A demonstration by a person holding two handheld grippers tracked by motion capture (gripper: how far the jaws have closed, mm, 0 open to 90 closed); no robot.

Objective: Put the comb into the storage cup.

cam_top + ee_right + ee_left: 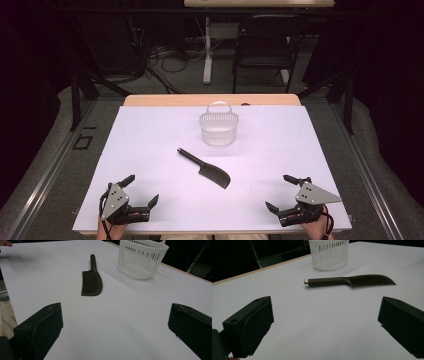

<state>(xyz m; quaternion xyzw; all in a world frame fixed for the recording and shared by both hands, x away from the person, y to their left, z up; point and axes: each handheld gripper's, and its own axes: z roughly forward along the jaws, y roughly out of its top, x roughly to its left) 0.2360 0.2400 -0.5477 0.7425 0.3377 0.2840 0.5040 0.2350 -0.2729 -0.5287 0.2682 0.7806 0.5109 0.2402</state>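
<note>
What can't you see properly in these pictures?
- Inside of the basket: too small in the high view; in both gripper views its wall hides the bottom.
- Basket top: cut off by the left gripper view's upper edge.
- Comb teeth: too small in the high view.
- Person's hands: cut off at the high view's bottom edge.

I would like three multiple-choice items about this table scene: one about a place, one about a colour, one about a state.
1. Where does the comb lie?
A. inside the basket
B. on the table, nearer the person than the basket
C. in a gripper

2. What colour is the basket?
A. white
B. red
C. black

3. How do the left gripper's jaws stand?
A. shut on the comb
B. shut on nothing
C. open

Answers: 1 B, it lies flat on the sheet; 2 A, white slatted wall; 3 C, jaws apart, nothing between.
</note>
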